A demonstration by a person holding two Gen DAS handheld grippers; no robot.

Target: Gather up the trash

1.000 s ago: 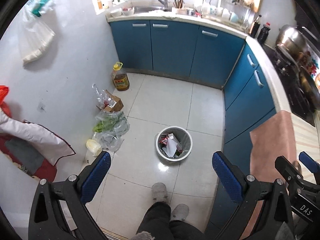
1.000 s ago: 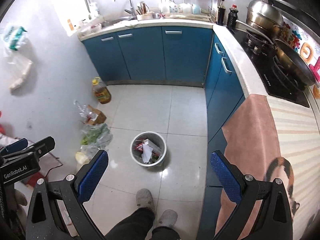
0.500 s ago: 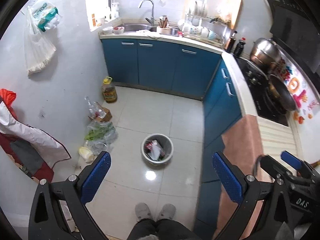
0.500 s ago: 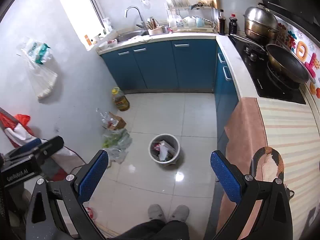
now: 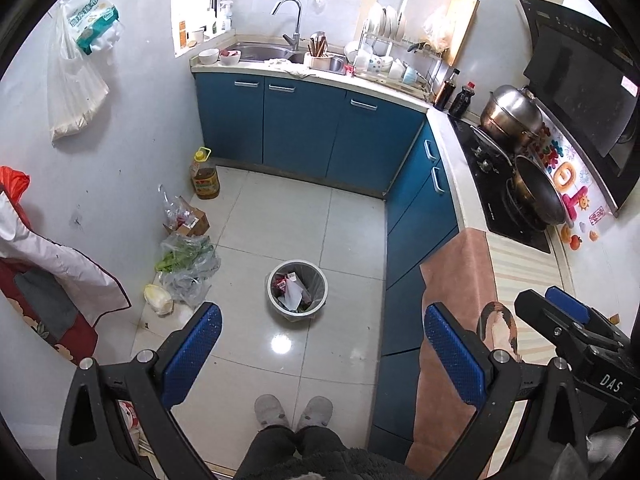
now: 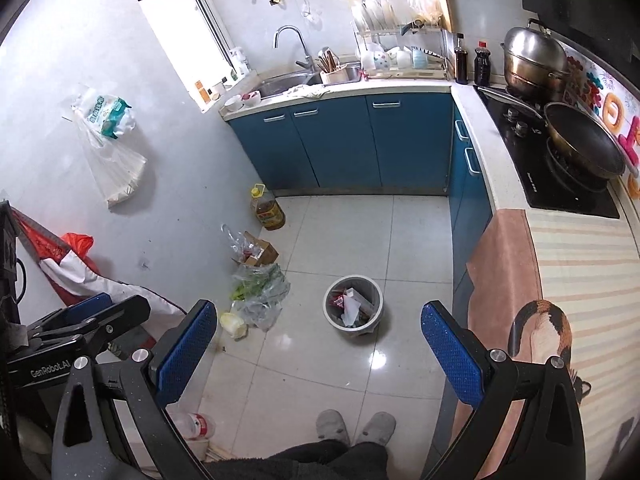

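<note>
The left gripper (image 5: 320, 356) was spread wide with nothing between its blue pads. Just beyond it at 12 o'clock, a round grey plastic trash bin (image 5: 297, 291) stood on the pale tiled floor (image 5: 280, 220), holding red wrappers and white paper; deeper contents were indistinct. The right gripper (image 6: 316, 354) also gaped, holding nothing.

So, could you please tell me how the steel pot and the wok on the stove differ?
The steel pot is tall, shiny and covered with a domed lid; the wok is shallow, dark and open. The steel pot stands at the back of the stove, by the two sauce bottles, while the wok sits on the burner nearer the striped mat. Both are round metal cookware resting on the stove.
</note>
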